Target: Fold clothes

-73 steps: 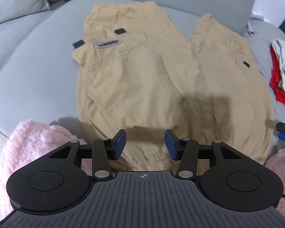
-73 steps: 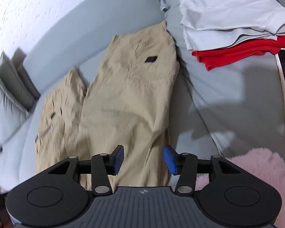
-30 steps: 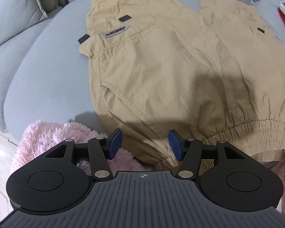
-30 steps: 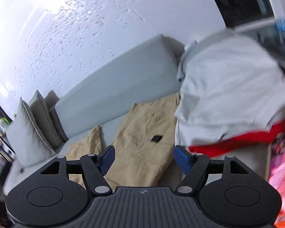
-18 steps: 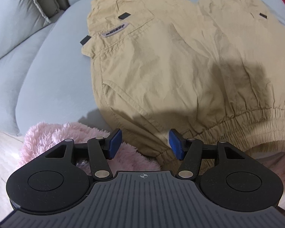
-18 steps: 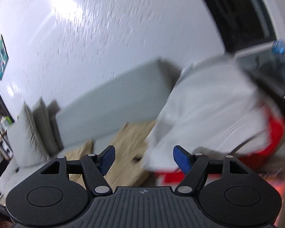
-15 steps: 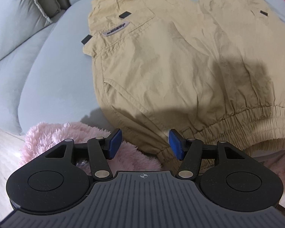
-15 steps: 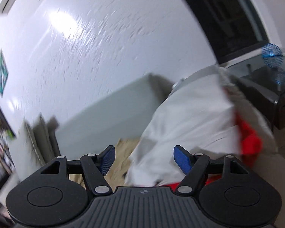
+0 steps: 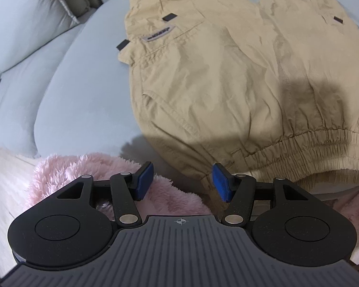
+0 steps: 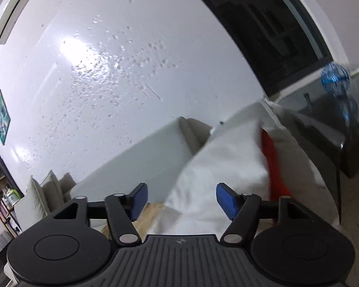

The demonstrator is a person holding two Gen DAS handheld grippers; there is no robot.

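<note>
Tan trousers (image 9: pixel 227 76) lie spread flat on the grey sofa seat (image 9: pixel 83 76), waistband at the near edge, legs pointing away. My left gripper (image 9: pixel 182 181) is open and empty, just in front of the waistband's left corner, above a pink fluffy blanket (image 9: pixel 103 169). My right gripper (image 10: pixel 179 199) is open and empty, pointing up at the wall and over a stack of folded white clothes (image 10: pixel 227 167) with a red garment (image 10: pixel 272 162) in it. A sliver of the tan trousers (image 10: pixel 153 212) shows below.
Grey cushions (image 9: pixel 31 16) stand at the sofa's left end. A dark glass table (image 10: pixel 328 129) with a blue ball (image 10: pixel 335 79) sits to the right of the clothes stack. The sofa backrest (image 10: pixel 141 162) runs along a white wall.
My left gripper has shifted left toward the waistband's left corner. My right gripper has tilted upward, away from the trousers, and now faces the wall and the clothes stack.
</note>
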